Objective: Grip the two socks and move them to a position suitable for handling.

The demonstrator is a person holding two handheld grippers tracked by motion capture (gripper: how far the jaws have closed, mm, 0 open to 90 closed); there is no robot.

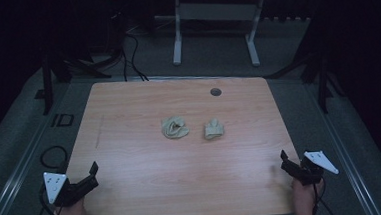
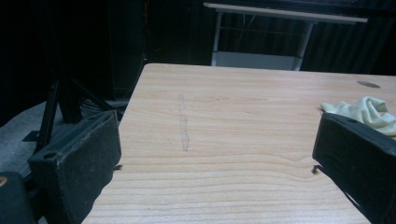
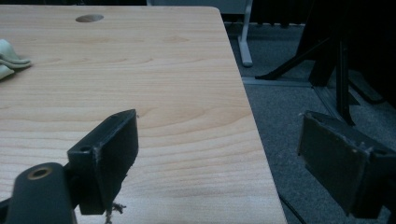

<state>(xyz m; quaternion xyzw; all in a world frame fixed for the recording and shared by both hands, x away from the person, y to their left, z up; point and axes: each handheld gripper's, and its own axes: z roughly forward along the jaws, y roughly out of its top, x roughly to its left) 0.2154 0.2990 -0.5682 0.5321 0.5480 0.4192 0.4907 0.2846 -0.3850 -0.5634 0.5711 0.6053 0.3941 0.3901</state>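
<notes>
Two crumpled pale cloths lie near the middle of the wooden table [image 1: 148,190]: a wider one [image 1: 174,127] and a smaller one [image 1: 213,129] to its right, a short gap between them. My left gripper [image 1: 93,175] rests at the table's front left corner, open and holding nothing. The left gripper view shows the left gripper [image 2: 215,158] with its jaws wide apart and the wider cloth [image 2: 366,112] far ahead on the right. At the front right edge, my right gripper [image 1: 284,162] is open and holds nothing. The right gripper view has the right gripper [image 3: 224,158] straddling the table edge, with a cloth [image 3: 9,58] at far left.
A round cable hole [image 1: 215,92] sits near the table's back edge. A faint dark streak [image 1: 99,133] marks the left side. Behind the table stands a white-legged frame [image 1: 177,38]. Cables [image 1: 130,51] and black stands [image 1: 322,79] are on the grey floor around it.
</notes>
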